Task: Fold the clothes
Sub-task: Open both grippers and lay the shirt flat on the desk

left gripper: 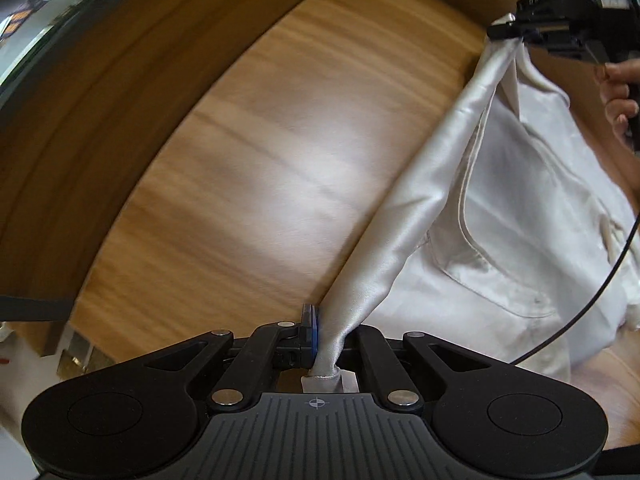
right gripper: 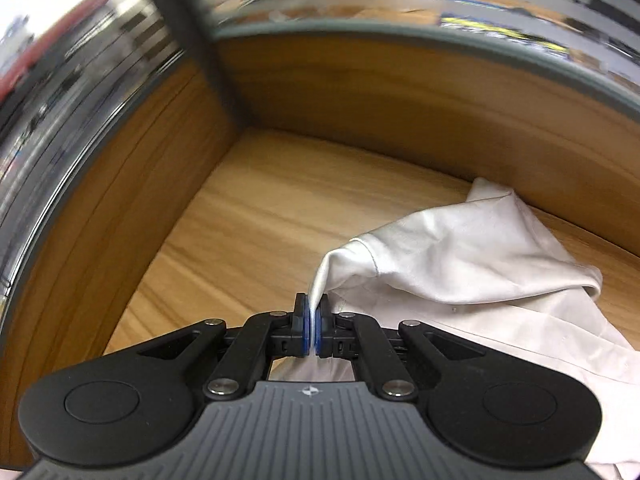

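The left gripper (left gripper: 320, 330) is clamped tight on a bunched corner of a white satin shirt (left gripper: 500, 208), the cloth pinched against its blue pad and a short tail of hem poking out behind the fingers. From that grip the fabric runs as a taut rolled edge up and to the right, across the wooden tabletop (left gripper: 248, 168), to the right gripper (left gripper: 506, 32), which holds the other end of the same edge; a hand (left gripper: 620, 100) shows wrapped around that tool's handle, and a thin black cable (left gripper: 592, 300) hangs from it across the cloth. Below the stretched edge the shirt's body sags toward the table, with a curved seam and what looks like a chest pocket showing. In the right wrist view the right gripper (right gripper: 313, 320) has its blue pads nearly together with a thin fold of the shirt (right gripper: 472, 252) nipped between them. Beyond it the rest of the garment lies in loose heaped folds on the tabletop (right gripper: 248, 240), near the corner where two raised wooden side walls (right gripper: 400, 120) meet. The background above the walls is blurred.
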